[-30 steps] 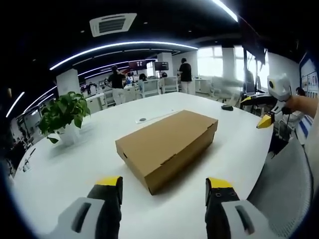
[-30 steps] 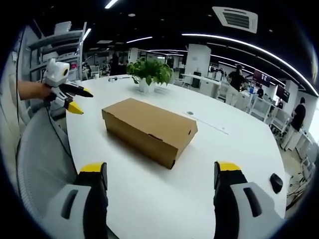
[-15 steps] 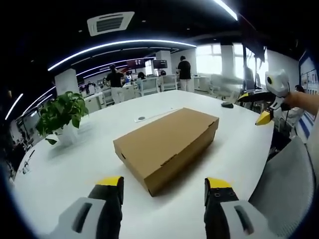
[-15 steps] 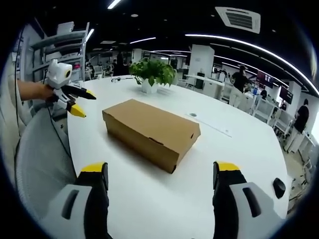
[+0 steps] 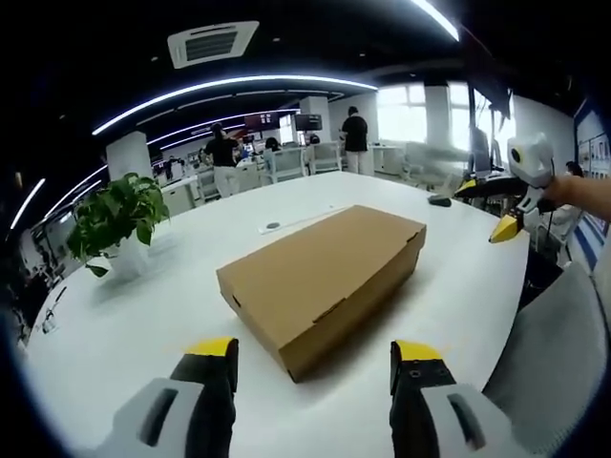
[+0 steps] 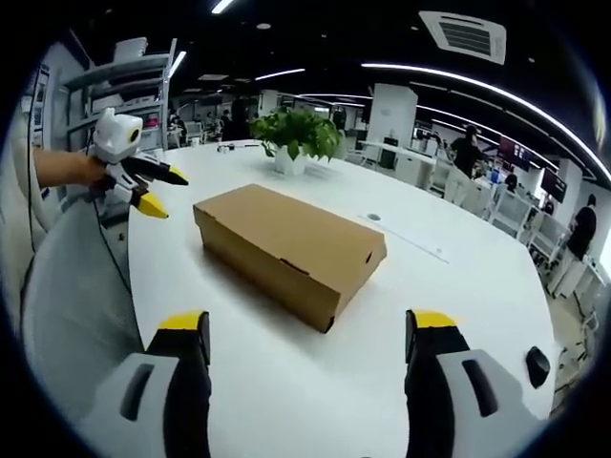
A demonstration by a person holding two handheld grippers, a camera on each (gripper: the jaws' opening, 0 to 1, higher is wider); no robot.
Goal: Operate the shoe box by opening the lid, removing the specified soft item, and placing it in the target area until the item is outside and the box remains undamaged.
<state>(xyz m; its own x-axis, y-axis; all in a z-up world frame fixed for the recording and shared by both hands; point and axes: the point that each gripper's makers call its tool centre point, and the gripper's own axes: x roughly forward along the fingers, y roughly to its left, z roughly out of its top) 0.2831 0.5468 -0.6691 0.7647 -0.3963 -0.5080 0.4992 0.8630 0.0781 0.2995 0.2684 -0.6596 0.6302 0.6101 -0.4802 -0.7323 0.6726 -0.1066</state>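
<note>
1. The left gripper hovers low over the table, jaws apart and holding nothing, aimed at the near corner of the box.
2. The right gripper hangs over the opposite edge of the table, jaws spread and empty, facing the box's other end; probably the two flank it so that one can steady it while the other lifts.
3. The box sits closed in mid-table, clear of both grippers; the lid is still down, so the soft item must be inside, unseen.
4. Beyond it stand a potted plant and a thin white strip, well apart from the box.
5. Farther off are office desks and standing people.
</note>
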